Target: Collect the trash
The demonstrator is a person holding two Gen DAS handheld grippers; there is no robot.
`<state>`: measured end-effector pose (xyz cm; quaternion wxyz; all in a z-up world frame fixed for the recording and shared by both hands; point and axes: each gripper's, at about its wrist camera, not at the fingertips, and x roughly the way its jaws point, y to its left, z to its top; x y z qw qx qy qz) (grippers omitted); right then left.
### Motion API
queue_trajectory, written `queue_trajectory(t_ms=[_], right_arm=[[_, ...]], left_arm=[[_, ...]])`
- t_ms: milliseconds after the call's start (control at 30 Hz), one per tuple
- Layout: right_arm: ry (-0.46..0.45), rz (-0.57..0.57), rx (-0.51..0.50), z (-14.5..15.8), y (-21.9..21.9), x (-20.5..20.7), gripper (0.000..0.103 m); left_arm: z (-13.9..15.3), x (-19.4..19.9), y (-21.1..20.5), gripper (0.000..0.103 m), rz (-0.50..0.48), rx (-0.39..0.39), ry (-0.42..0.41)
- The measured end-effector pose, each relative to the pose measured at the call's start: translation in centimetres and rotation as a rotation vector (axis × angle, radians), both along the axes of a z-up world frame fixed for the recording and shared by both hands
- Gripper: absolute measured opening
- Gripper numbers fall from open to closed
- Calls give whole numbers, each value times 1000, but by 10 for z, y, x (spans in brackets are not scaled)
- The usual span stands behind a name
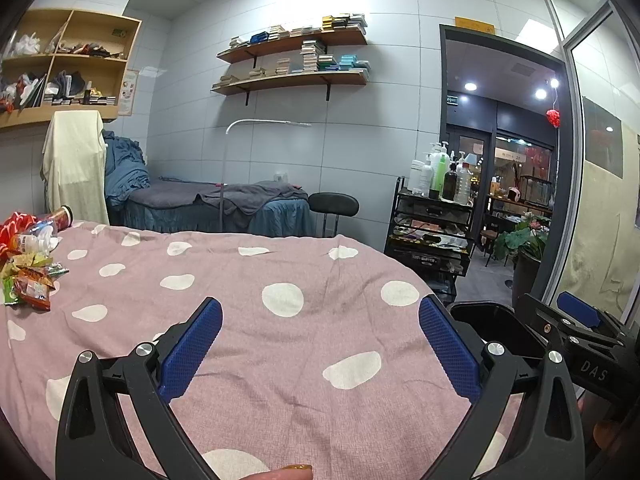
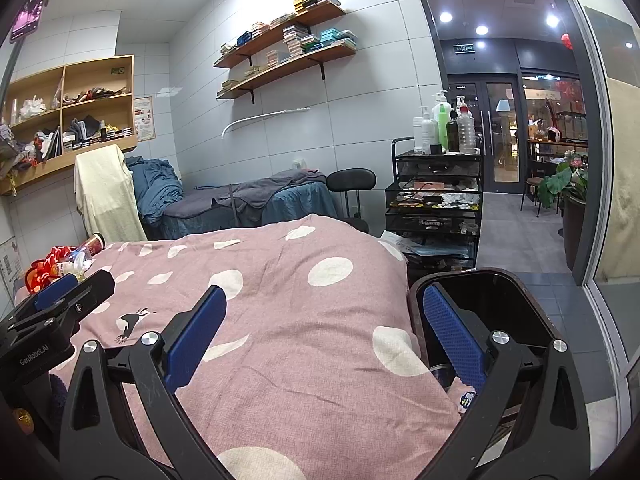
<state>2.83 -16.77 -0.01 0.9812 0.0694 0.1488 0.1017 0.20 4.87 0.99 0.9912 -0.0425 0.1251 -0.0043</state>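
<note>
Both my left gripper (image 1: pixel 320 320) and right gripper (image 2: pixel 322 310) hang spread and empty over the pink dotted bedspread (image 1: pixel 248 320); wrappers (image 1: pixel 30 280) litter its far-left corner, a black bin (image 2: pixel 492 300) beside it.

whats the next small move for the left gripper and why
Probably swing the left gripper left toward the snack wrappers on the pink spotted cover. It is open and empty, and the wrappers lie far to its left.

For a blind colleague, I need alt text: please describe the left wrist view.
The open left gripper hovers above a pink bedspread with white spots, holding nothing. Trash, wrappers and a bottle, lies at the bed's far left; a black bin and the right gripper show at the right.
</note>
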Motion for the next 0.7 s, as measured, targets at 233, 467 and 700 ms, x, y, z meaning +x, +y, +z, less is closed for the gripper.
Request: queue_trajectory(t_ms=[233,467,700], right_arm=[[1,0,1,0,0,0,98],[1,-3,0,0,0,0,98],[3,-6,0,-1,0,-1,98]], left_arm=[[0,0,0,98,0,0,1],[0,0,-1,98,-3,-4,4],[-1,0,-1,98,-4,-4,3]])
